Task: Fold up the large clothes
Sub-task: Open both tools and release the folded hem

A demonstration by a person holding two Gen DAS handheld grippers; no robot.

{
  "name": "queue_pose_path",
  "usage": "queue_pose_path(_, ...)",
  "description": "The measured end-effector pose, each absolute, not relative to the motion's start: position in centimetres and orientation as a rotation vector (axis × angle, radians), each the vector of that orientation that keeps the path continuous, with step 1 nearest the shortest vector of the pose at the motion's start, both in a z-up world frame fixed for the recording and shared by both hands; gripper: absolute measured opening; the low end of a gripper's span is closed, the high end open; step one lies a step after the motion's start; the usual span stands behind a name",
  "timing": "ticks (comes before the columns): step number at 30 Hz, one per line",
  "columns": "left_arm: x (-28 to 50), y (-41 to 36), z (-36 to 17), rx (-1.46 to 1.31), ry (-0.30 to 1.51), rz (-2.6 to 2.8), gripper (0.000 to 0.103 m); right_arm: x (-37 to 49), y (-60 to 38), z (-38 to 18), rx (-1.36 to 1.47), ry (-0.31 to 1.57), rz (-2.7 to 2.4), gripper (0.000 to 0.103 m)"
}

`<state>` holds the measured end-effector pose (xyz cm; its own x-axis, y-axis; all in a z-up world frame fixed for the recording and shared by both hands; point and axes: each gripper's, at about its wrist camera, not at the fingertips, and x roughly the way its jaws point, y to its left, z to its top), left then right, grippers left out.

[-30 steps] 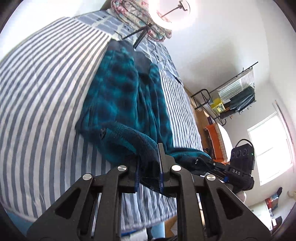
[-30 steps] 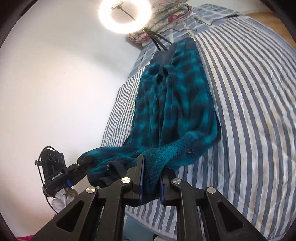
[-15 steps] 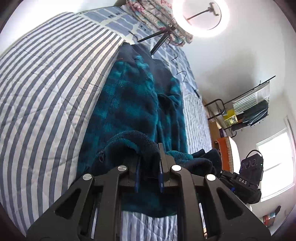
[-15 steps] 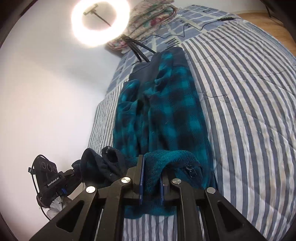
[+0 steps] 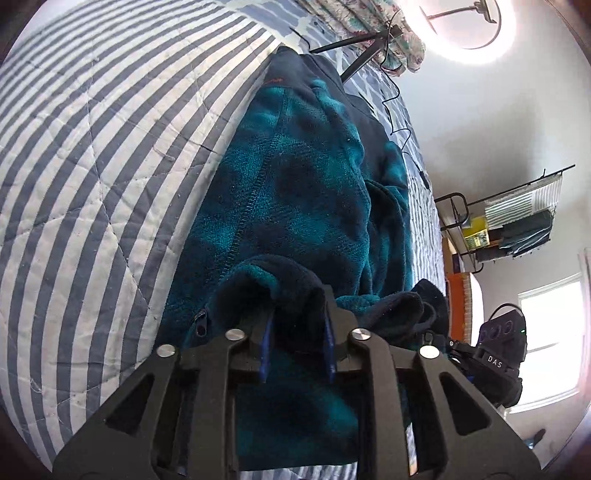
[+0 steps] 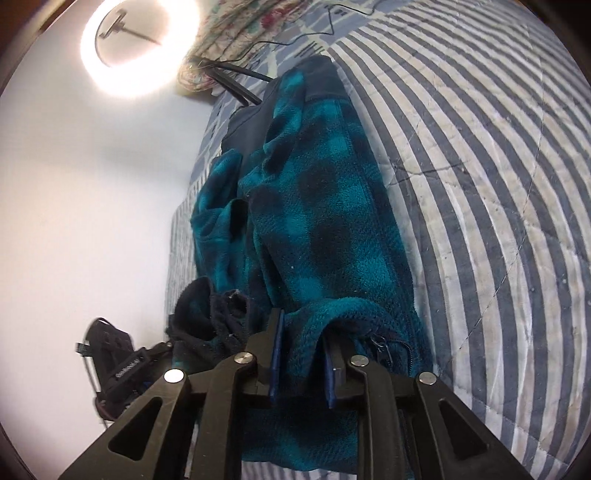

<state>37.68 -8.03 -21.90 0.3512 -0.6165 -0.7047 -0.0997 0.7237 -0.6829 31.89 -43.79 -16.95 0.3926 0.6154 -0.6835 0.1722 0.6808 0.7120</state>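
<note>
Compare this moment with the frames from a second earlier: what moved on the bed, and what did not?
Both grippers carried the near edge of the teal plaid fleece forward over its own body, doubling it, and came lower. The left gripper and right gripper are now opening, a fold of fleece between each pair of fingers. The striped quilt, the far end of the fleece and the ring light stayed put.

Striped quilted bed [image 5: 92, 177], teal plaid fleece jacket [image 5: 295, 192] lying lengthwise, floral bedding [image 5: 354, 22] at far end
</note>
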Motion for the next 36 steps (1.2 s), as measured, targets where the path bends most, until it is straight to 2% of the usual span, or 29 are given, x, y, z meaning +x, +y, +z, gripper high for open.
queue_pose_path(2, 37.8, -7.4, -21.3, -0.766, 1.165, -0.393, 0.048, 31.7, -44.4, -16.7, 0.857, 1.155, 0.350, 0.027)
queue_pose_path(3, 37.8, -6.9, -20.7, -0.778, 1.138, -0.388, 0.062, 31.5, -44.7, -16.4, 0.878, 1.151, 0.366, 0.029)
queue_pose_path(4, 37.8, -6.3, -19.9, -0.793, 1.105, -0.389, 0.068, 31.3, -45.0, -16.1, 0.897, 1.141, 0.385, 0.033)
queue_pose_path(6, 38.0, -5.7, -18.7, -0.810, 1.078, -0.406, 0.069, 30.8, -45.7, -15.2, 0.913, 1.111, 0.409, 0.046)
queue_pose_path(8, 38.1, -5.3, -17.6, -0.792, 1.061, -0.414, 0.069, 30.3, -46.5, -14.1, 0.918, 1.068, 0.405, 0.076)
queue_pose_path(9, 38.0, -5.2, -17.0, -0.763, 1.045, -0.416, 0.069, 30.0, -47.1, -13.4, 0.914, 1.048, 0.393, 0.077)
queue_pose_path(12, 37.1, -4.5, -15.8, -0.655, 1.007, -0.419, 0.069, 29.2, -48.0, -11.0, 0.838, 0.993, 0.401, 0.071)
queue_pose_path(14, 36.2, -4.4, -15.5, -0.558, 0.986, -0.406, 0.069, 28.4, -47.0, -9.3, 0.710, 0.983, 0.427, 0.052)
queue_pose_path(16, 35.7, -4.8, -15.8, -0.439, 0.988, -0.407, 0.069, 27.6, -45.0, -8.5, 0.581, 0.999, 0.462, 0.040)
queue_pose_path(21, 36.2, -5.5, -19.1, -0.405, 1.070, -0.422, 0.069, 25.1, -37.7, -8.2, 0.282, 1.015, 0.611, 0.031)
queue_pose_path(23, 36.8, -5.8, -20.3, -0.414, 1.091, -0.426, 0.066, 24.8, -35.5, -8.6, 0.228, 1.020, 0.642, 0.030)
queue_pose_path(25, 37.2, -6.4, -21.0, -0.392, 1.103, -0.426, 0.051, 25.1, -33.9, -9.1, 0.187, 1.028, 0.659, 0.030)
queue_pose_path(26, 37.4, -6.7, -21.2, -0.379, 1.105, -0.432, 0.049, 25.3, -33.4, -9.4, 0.172, 1.034, 0.657, 0.030)
queue_pose_path(27, 37.6, -7.1, -21.4, -0.367, 1.107, -0.439, 0.041, 25.6, -33.0, -9.7, 0.157, 1.038, 0.652, 0.030)
queue_pose_path(28, 37.8, -7.5, -21.6, -0.356, 1.106, -0.444, 0.027, 26.0, -32.7, -10.1, 0.144, 1.043, 0.645, 0.030)
queue_pose_path(30, 38.1, -7.9, -21.9, -0.341, 1.102, -0.434, 0.012, 26.6, -32.5, -10.4, 0.119, 1.040, 0.624, 0.030)
queue_pose_path(33, 38.2, -7.5, -22.1, -0.367, 1.077, -0.384, 0.008, 28.0, -32.4, -10.8, 0.088, 1.028, 0.593, 0.030)
queue_pose_path(36, 38.5, -7.0, -23.2, -0.377, 1.079, -0.318, 0.008, 30.4, -32.7, -13.3, 0.056, 1.066, 0.506, 0.036)
